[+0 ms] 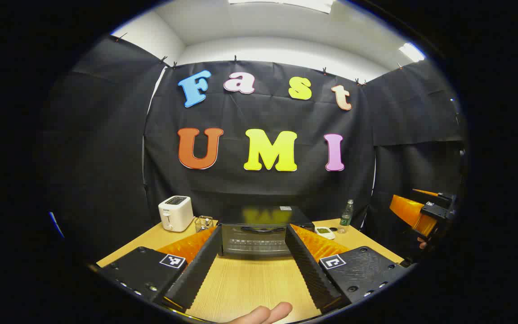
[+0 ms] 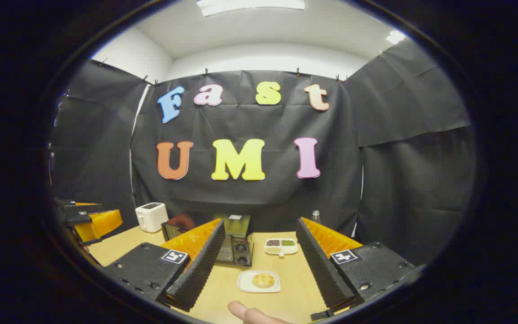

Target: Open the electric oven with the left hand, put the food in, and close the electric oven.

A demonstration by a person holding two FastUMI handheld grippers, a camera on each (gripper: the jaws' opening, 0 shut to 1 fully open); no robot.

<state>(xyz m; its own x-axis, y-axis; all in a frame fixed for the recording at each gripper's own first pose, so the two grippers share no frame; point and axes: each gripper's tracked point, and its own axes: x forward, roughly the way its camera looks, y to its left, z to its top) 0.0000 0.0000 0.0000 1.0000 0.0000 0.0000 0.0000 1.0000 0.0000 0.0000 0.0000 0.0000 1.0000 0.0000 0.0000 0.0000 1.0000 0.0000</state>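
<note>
2 grippers, left (image 1: 252, 265) and right (image 2: 261, 265), jaws wide, empty — black oven (image 1: 259, 234) door closed; bun (image 2: 262, 280) on plate (image 2: 245, 284); oven's front partly hidden.

toaster (image 1: 175, 213) left of oven (image 1: 259, 229); plated bun (image 2: 262, 280) before divided dish (image 2: 280, 246).
</note>
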